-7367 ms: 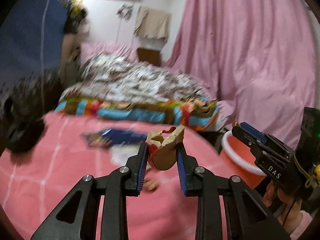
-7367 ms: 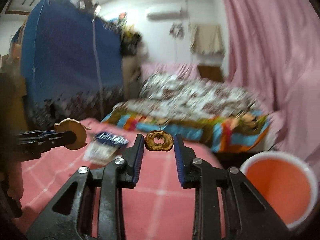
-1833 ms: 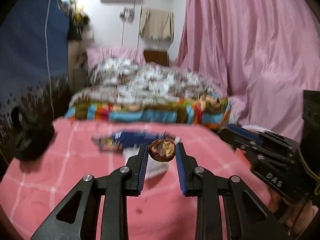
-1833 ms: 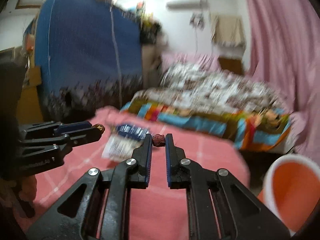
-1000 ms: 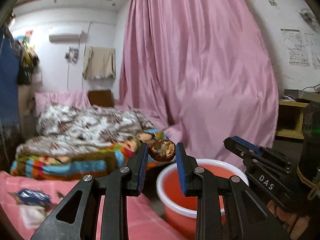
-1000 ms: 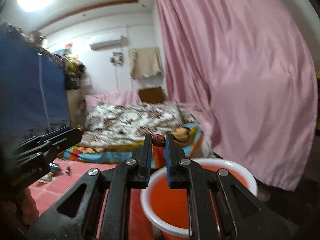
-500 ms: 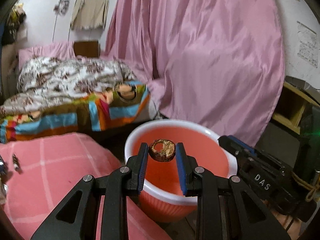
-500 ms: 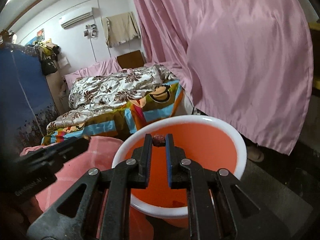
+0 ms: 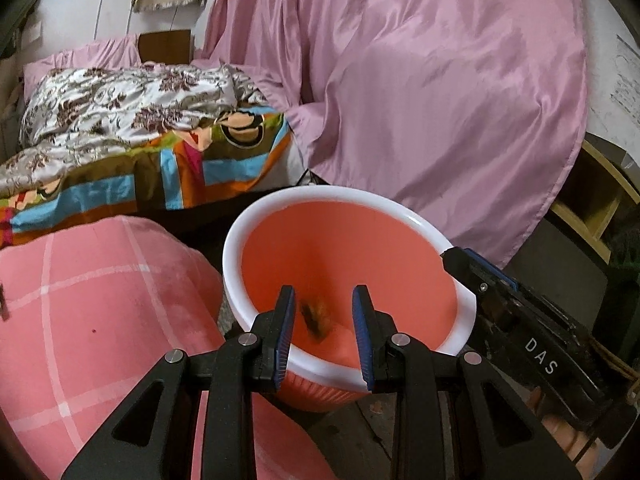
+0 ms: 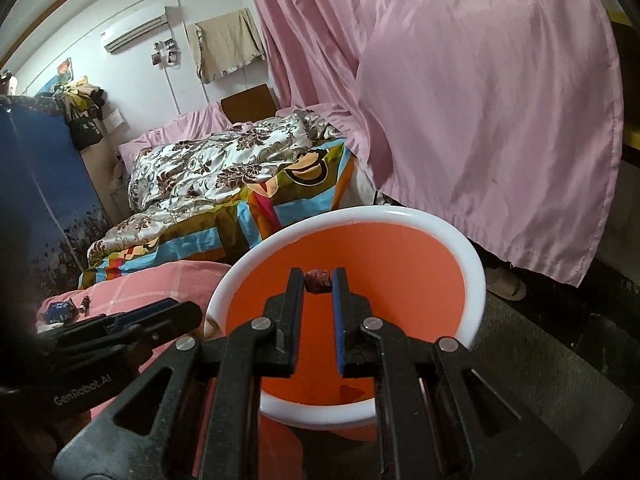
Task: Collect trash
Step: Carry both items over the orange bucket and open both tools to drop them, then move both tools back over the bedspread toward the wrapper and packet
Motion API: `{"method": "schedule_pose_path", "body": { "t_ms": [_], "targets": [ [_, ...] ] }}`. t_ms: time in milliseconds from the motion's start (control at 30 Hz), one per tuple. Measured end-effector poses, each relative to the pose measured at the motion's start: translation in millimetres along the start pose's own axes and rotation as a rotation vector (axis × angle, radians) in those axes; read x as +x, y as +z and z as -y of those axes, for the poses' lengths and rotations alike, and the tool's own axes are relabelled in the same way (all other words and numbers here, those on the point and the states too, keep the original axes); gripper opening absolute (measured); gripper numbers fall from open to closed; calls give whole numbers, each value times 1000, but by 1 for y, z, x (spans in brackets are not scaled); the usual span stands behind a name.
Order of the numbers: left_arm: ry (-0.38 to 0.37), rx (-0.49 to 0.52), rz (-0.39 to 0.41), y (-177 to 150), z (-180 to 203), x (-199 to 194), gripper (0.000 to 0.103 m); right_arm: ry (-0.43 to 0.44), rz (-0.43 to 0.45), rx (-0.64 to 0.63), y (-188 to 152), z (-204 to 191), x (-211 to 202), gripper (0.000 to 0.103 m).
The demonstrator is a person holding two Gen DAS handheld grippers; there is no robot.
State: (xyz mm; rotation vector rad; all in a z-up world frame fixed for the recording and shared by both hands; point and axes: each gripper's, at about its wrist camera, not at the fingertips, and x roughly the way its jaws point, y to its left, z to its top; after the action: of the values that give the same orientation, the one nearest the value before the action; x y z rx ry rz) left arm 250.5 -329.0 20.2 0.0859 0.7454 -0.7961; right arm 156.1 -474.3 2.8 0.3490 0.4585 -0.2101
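Trash is going into the round orange plastic bin with a white rim (image 9: 344, 200), which stands on the floor just beside the pink checked cloth-covered desk (image 9: 100, 320). In the left wrist view the left claw (image 9: 323, 330) hangs over the near rim with its blue-padded jaws spread and nothing between them; a blurred brown scrap of food waste (image 9: 316, 314) shows against the bin's inner wall between and below the jaws, apparently dropping or just landed, though the blur leaves that uncertain. The right claw (image 10: 317, 280) is also poised above the bin's mouth, and its jaws are pinched on a small dark reddish-brown lump of waste (image 10: 318, 277) held at the very tips.

My reading is that this is the drop-off step: the left side's piece looks released, the right side's piece is not yet let go. The next move calls for parting the right jaws while the lump sits well inside the rim, as it seems to now, so it falls in and not onto the floor. On the desk's far edge a small blue wrapper (image 10: 59, 307) and a little dark stub (image 10: 84, 303) lie together, likely the next pickups.
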Motion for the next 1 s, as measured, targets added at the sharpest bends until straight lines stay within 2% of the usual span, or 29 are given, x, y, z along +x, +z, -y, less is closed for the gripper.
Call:
{"method": "schedule_pose_path", "body": {
  "t_ms": [67, 200, 300, 367, 500, 567, 667, 800, 867, 933, 1000],
  "targets": [
    [-9, -15, -9, -1, -3, 1, 35, -5, -5, 1, 0, 0, 0, 22],
    [-8, -29, -4, 2, -4, 0, 37, -10, -6, 9, 1, 2, 0, 30],
    [-5, -42, 11, 3, -7, -4, 39, -12, 1, 19, 2, 5, -1, 43],
    [5, -55, 28, 3, -11, -8, 46, -9, 11, 23, 2, 5, -2, 50],
    [29, -75, 65, 5, -19, -21, 46, 5, 48, 17, 5, 0, -7, 59],
    [51, -82, 87, 6, -24, -31, 47, 16, 80, 10, 7, -6, -12, 68],
    [83, -105, 139, 6, -36, -50, 57, 35, 132, -7, 10, -19, -20, 80],
    [136, -140, 230, 4, -58, -87, 63, 74, 205, -36, 14, -42, -29, 92],
    [168, -160, 273, 1, -68, -106, 81, 99, 244, -54, 14, -56, -34, 100],
    [207, -183, 339, -3, -80, -129, 87, 120, 280, -65, 13, -69, -39, 103],
    [239, -194, 388, -7, -92, -150, 88, 155, 322, -78, 13, -85, -44, 103]
  ]
}}
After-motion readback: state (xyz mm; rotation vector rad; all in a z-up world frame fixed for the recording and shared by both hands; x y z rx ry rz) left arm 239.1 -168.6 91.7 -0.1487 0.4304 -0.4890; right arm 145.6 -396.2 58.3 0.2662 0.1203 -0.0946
